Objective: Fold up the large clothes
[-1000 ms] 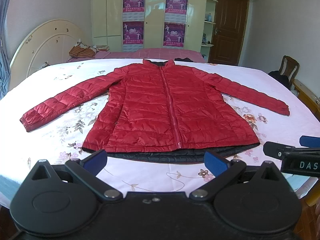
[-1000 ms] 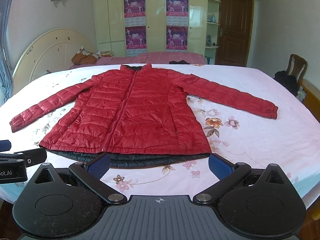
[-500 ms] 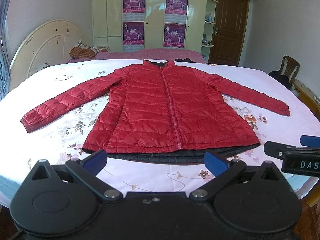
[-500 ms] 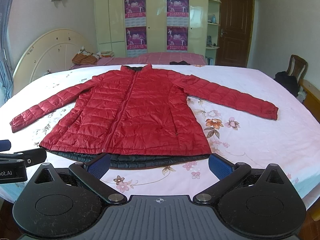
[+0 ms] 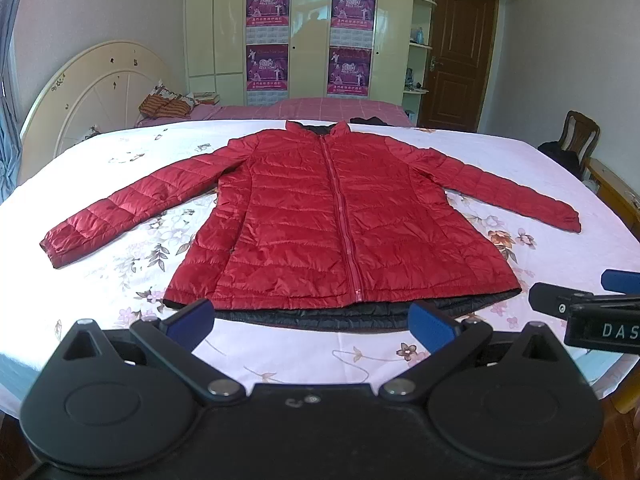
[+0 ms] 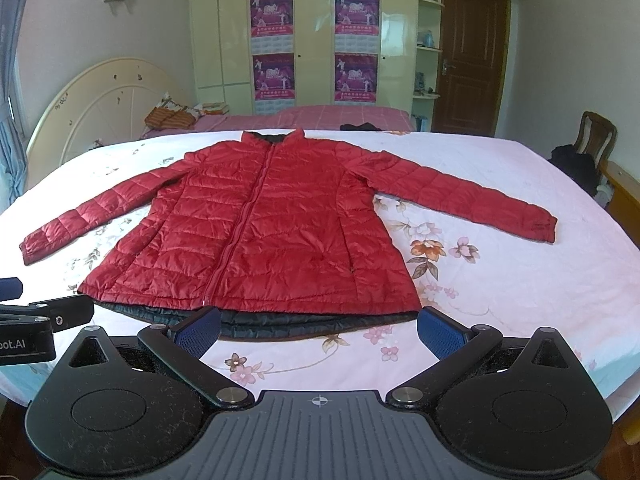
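Observation:
A red quilted jacket lies flat and zipped on the floral bed sheet, sleeves spread to both sides, black lining showing at the hem. It also shows in the right wrist view. My left gripper is open and empty, hovering just short of the hem. My right gripper is open and empty, also at the hem. Each gripper shows at the other view's edge.
The bed's near edge runs below the hem. A cream headboard stands at the left. A second pink bed and wardrobe lie behind. A wooden chair with dark cloth stands at the right, near a brown door.

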A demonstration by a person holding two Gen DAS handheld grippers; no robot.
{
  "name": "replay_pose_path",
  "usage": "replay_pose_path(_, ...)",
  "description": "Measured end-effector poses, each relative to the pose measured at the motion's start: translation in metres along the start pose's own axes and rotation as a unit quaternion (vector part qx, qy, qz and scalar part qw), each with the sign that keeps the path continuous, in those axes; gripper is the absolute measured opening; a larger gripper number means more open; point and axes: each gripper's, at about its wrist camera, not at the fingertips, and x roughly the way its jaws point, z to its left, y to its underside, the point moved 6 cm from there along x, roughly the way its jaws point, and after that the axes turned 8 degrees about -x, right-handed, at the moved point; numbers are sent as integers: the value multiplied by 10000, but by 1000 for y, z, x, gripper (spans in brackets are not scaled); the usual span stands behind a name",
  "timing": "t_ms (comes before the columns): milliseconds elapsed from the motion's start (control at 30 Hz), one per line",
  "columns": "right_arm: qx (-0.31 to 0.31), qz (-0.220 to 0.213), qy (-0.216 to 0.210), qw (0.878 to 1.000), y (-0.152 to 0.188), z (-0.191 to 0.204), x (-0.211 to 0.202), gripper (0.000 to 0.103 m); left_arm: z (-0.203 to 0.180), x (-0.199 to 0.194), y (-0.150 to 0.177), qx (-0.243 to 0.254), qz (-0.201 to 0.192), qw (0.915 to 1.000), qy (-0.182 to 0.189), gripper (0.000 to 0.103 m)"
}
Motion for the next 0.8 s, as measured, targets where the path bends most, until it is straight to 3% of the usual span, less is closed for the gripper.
replay_pose_path(233,2,-25,40,10000,-8,-14,9,103,-6,10,-9,126,-21,9999,-49,103)
replay_pose_path(433,125,-1,291,9995,-25,-37,41,103,-8,40,-24,199,-9,9998,-45,103)
replay_pose_path(800,529,103,904,9945,-65,-63,105,103,-17,121,-74,487,26,9977,470,103)
